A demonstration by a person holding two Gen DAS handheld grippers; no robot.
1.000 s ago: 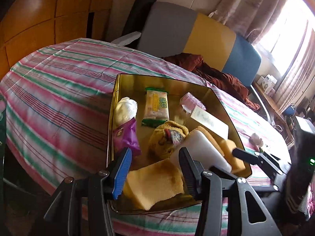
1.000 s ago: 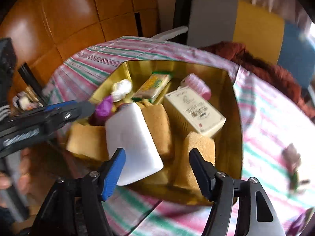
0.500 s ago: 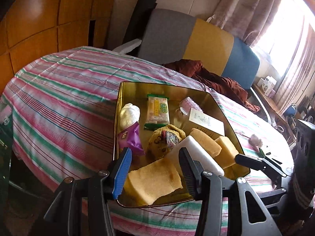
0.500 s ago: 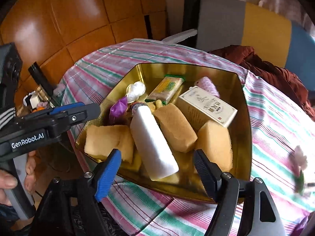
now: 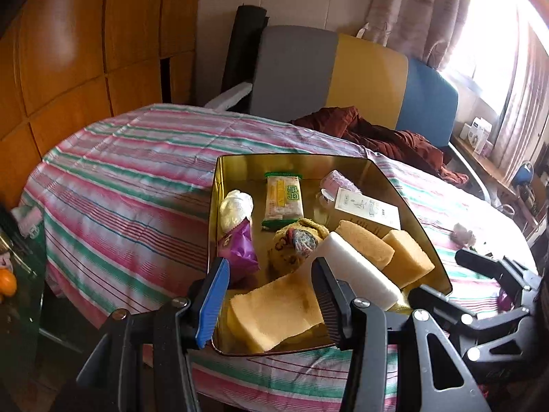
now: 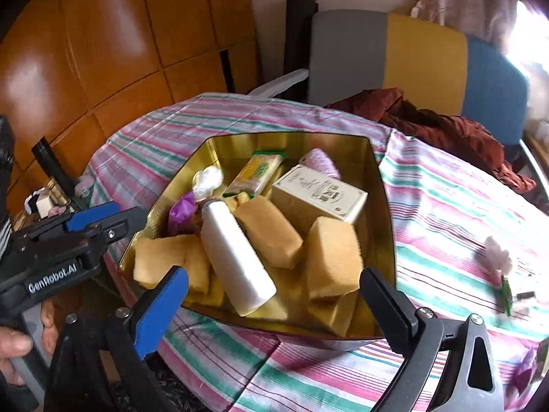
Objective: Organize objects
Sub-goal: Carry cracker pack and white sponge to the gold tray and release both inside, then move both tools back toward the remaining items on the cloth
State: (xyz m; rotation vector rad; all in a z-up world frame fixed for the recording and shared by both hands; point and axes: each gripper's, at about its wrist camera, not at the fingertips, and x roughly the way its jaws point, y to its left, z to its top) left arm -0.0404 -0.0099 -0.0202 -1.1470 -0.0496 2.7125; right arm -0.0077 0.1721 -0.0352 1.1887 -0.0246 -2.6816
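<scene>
A gold tin tray (image 5: 291, 163) (image 6: 382, 206) sits on the striped tablecloth. It holds several yellow sponges (image 5: 278, 312) (image 6: 331, 257), a white block (image 5: 357, 271) (image 6: 236, 257), a cream box (image 6: 319, 194), a green-edged snack packet (image 5: 284, 197), a purple wrapper (image 5: 238, 247) and a white ball (image 5: 235, 206). My left gripper (image 5: 269, 302) is open and empty, just in front of the tray's near edge. My right gripper (image 6: 274, 309) is open and empty, back from the tray's near edge.
The round table (image 5: 120, 178) has a striped cloth. A grey, yellow and blue sofa (image 5: 370, 79) with red cloth (image 5: 377, 134) stands behind. Small items (image 6: 497, 261) lie on the cloth to the right. Wooden panels (image 5: 68, 51) line the left.
Both grippers have drawn back and up from the tray, so more of the table shows. The white block, earlier near the right gripper's fingers, lies in the tray.
</scene>
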